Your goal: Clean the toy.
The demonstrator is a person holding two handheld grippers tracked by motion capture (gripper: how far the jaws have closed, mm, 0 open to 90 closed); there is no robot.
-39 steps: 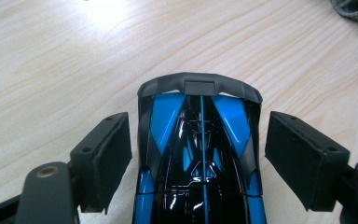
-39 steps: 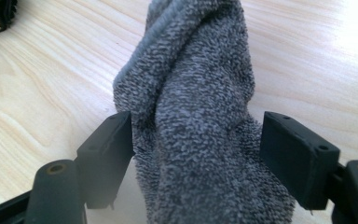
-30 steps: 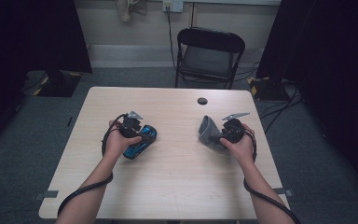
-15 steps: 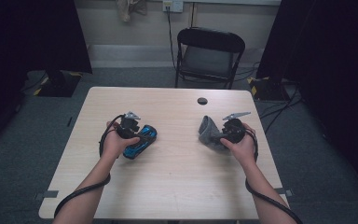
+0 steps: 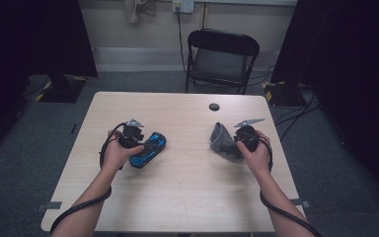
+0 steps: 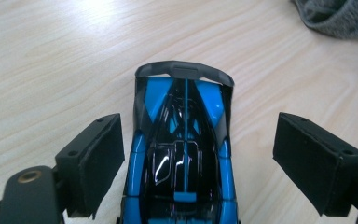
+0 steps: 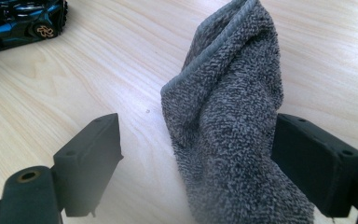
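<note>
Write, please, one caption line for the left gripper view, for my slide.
Left gripper with jaws just opened around a blue toy car on the wooden table.

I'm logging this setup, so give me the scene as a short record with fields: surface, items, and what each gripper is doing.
surface: wooden table
items: blue toy car; grey towel
left gripper: jaws just opened, car between them, pads clear of it
right gripper: jaws just opened, towel between them, lying against one pad, not pinched
behind table: black folding chair
</note>
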